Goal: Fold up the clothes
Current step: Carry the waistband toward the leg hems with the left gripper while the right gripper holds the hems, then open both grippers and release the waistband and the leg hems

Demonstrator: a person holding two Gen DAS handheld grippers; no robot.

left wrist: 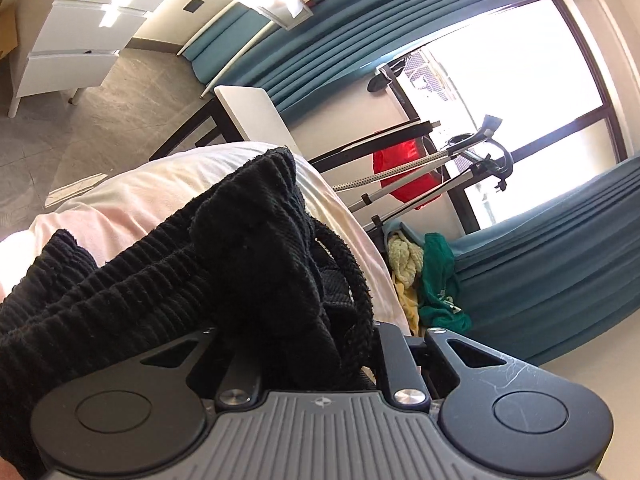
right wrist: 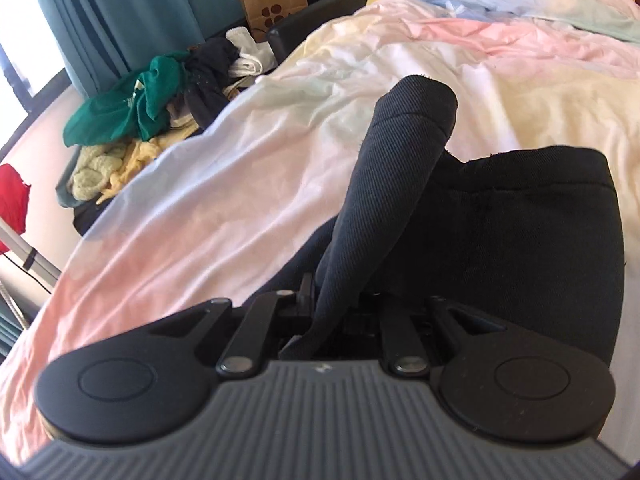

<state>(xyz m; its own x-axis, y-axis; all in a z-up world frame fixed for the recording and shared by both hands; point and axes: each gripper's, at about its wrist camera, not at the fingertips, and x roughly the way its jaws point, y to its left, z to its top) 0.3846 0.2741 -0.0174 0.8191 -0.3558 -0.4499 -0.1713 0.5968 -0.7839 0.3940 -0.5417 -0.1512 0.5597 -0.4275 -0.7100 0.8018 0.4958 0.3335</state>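
Closest thing in both views is the gripper body itself, grey ribbed housing with black fabric bunched right up against it. The left gripper point(left wrist: 320, 344) is pinching a thick wad of the black ribbed garment point(left wrist: 168, 280), and the cloth covers the tips so completely you can't see the pads at all. The right gripper point(right wrist: 332, 308) has its jaws pressed nearly together on a narrow strip of the same dark cloth point(right wrist: 520, 240), which stands up from the pinch like a flap and curls over at the top.

The garment itself is half lifted, half draped on the bed point(right wrist: 248, 184), over a pastel pink, white and yellow duvet. In the right view a wide dark panel with a hemmed edge spreads flat-ish to the right of the flap. In the left view it's a lumpy heap, nothing neat yet.

Progress wise I'd say early. Both ends are grabbed, but I see no clean crease or squared-off stack anywhere, so this piece still needs laying out and folding over. And there's plenty left: a pile of unfolded clothes point(right wrist: 152, 112) sits beside the bed by the teal curtain point(right wrist: 100, 8), with green, yellow, dark and white items jumbled together. No finished folded pieces visible in either view.
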